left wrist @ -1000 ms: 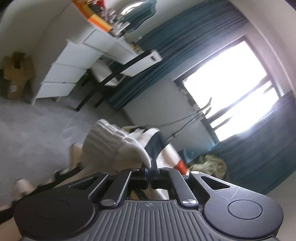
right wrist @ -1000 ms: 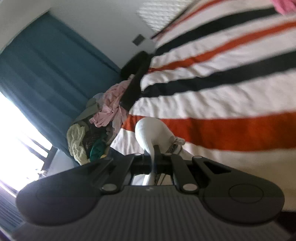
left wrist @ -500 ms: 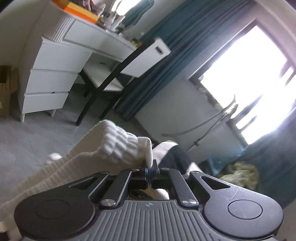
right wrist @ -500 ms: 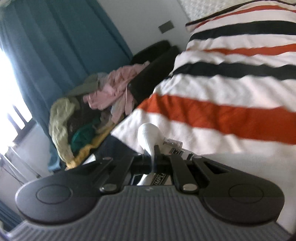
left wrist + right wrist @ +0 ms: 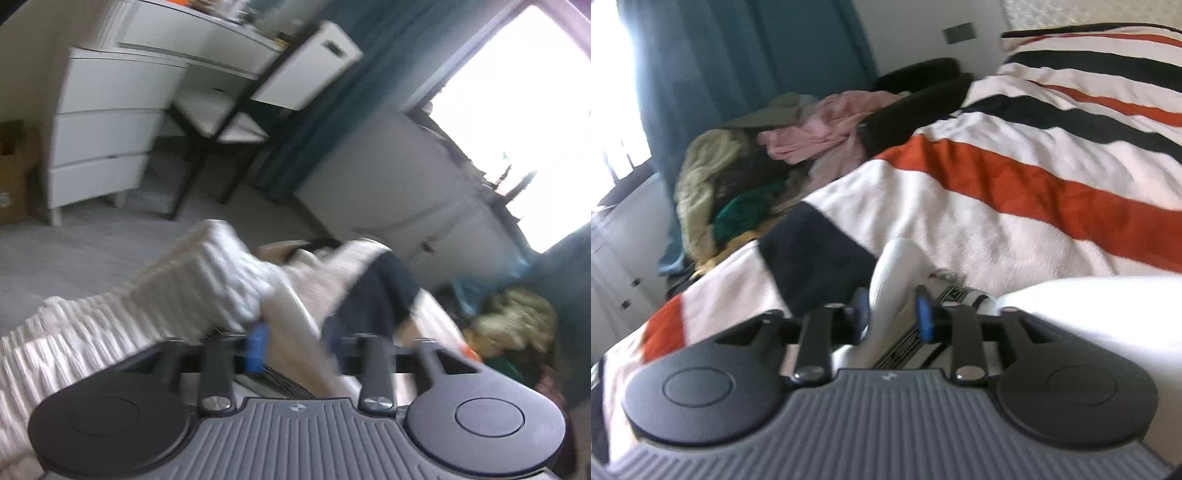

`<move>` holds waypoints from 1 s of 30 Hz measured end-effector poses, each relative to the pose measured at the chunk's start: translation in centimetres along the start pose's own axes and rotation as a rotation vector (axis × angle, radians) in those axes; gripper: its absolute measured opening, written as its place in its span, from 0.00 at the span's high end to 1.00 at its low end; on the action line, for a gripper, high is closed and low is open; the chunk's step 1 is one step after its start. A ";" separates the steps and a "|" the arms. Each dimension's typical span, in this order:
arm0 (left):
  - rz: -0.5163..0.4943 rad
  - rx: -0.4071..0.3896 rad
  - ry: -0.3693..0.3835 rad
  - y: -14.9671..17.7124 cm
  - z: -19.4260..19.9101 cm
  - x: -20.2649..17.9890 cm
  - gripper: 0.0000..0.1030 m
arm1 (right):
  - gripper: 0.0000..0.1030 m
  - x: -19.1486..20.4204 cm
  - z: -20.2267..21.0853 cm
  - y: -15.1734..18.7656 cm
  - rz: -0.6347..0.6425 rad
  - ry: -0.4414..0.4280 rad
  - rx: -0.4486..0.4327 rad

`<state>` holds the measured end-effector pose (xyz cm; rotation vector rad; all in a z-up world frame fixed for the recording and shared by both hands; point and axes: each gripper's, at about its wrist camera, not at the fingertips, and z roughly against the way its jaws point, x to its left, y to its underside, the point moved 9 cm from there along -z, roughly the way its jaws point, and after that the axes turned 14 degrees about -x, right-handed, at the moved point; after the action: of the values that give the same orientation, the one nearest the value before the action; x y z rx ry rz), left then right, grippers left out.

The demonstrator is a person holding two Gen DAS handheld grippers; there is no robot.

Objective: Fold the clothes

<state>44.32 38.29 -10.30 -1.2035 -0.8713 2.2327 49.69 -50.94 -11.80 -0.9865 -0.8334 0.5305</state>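
A white ribbed knit garment (image 5: 177, 291) lies across the striped bed blanket (image 5: 1015, 184). In the left wrist view its edge runs up between the fingers of my left gripper (image 5: 295, 343), whose jaws are opening; the blue pads stand apart from the cloth. In the right wrist view a smooth white fold of the garment (image 5: 892, 269) with a printed label beside it stands between the fingers of my right gripper (image 5: 894, 315). Those jaws are opening too, and the fold sits loose between the pads. More of the white cloth bulges at the right.
A heap of mixed clothes (image 5: 746, 177) sits beside the bed under the teal curtain (image 5: 738, 55). The left wrist view shows a white drawer unit (image 5: 103, 122), a black-framed chair (image 5: 236, 110), a cardboard box (image 5: 14, 173), grey carpet and a bright window (image 5: 517, 92).
Both grippers, shut on the white garment before, now have their jaws parted. Both have sunk toward the bed with the cloth settling onto the blanket.
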 end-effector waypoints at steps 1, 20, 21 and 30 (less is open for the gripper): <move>-0.006 0.000 0.028 0.0 0.8 -0.3 0.42 | 0.45 -0.2 1.3 -0.4 -0.014 -0.025 -0.002; 0.330 0.194 0.010 11.2 21.3 4.1 0.13 | 0.54 -12.0 21.2 -0.2 -0.511 -0.230 0.323; 0.358 0.188 0.001 11.5 21.3 4.7 0.13 | 0.54 -12.3 21.4 0.7 -0.544 -0.231 0.354; 0.550 0.110 -0.041 11.8 18.8 9.8 0.18 | 0.54 -11.8 19.6 3.6 -0.559 -0.272 0.426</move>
<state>22.17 30.51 -16.33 -1.4830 -0.4546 2.6946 26.81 -47.84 -13.61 -0.2677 -1.1305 0.3365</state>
